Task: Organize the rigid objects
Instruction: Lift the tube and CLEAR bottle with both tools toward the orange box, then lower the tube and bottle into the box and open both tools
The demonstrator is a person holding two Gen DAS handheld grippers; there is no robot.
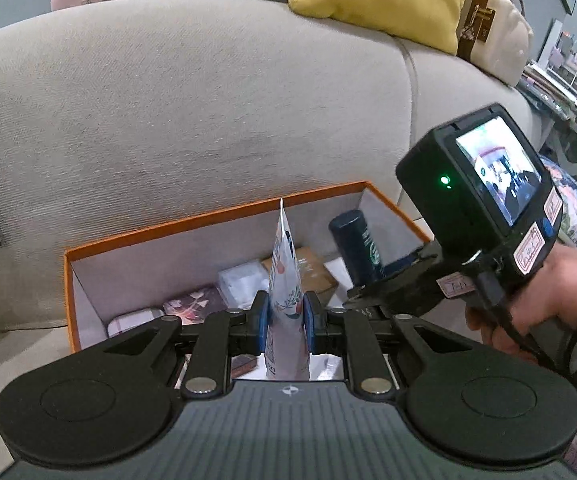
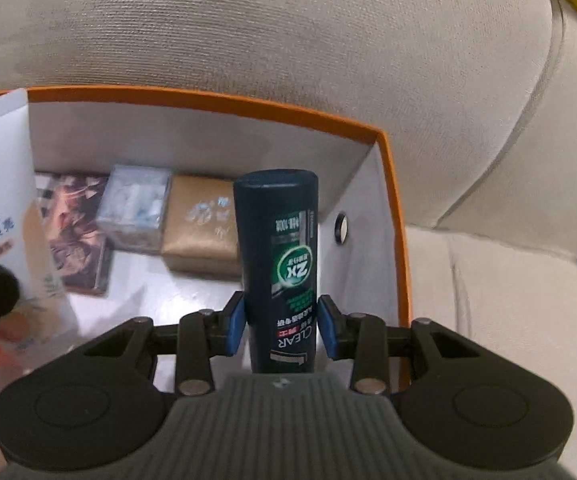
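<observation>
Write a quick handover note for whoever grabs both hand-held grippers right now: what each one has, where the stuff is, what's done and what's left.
Left hand-held gripper: shut on a white tube, held over the orange box.
Right hand-held gripper: shut on a dark bottle, upside down, above the box's right end.
Done: a patterned box, a clear packet and a brown box lie along the box's back wall.
Left: set tube and bottle inside, probably in the bare front area, then release.

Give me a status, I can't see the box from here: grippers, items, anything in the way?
Left gripper shut on white tube. Right gripper shut on dark bottle. Both over orange box. Small packs on its floor.
</observation>
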